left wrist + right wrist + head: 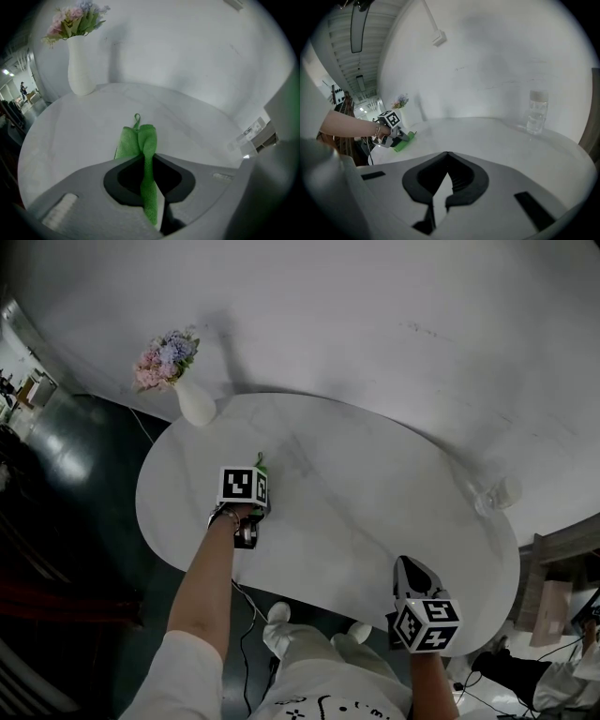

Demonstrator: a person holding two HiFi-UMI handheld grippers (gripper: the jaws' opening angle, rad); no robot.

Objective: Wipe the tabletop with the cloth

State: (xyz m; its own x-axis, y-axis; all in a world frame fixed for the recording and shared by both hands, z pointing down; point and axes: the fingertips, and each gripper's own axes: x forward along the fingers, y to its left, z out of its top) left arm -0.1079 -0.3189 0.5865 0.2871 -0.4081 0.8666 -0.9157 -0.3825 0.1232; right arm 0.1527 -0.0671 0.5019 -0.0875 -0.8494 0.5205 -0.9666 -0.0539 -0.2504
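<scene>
Pinching a fold of the green cloth (140, 140) tight in the left claw (145, 157), loose end lying on the tabletop (356, 512) toward the vase (80, 65), probably for dragging it flat across. Holding the right claw (447, 157), jaws together on nothing, over the near edge, apparently out of the wiping path.

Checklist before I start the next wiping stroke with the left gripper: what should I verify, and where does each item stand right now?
1. Cloth gripped: ok. The left gripper has its jaws shut on the green cloth.
2. Cloth on the tabletop: ok. In the right gripper view it appears to lie on the surface.
3. Vase clear of the stroke: ok. It stands at the far left edge, apart from the cloth.
4. Clear container: ok. It is at the opposite end.
5. Right gripper out of the way: ok. It is shut, empty and at the near edge.
</scene>
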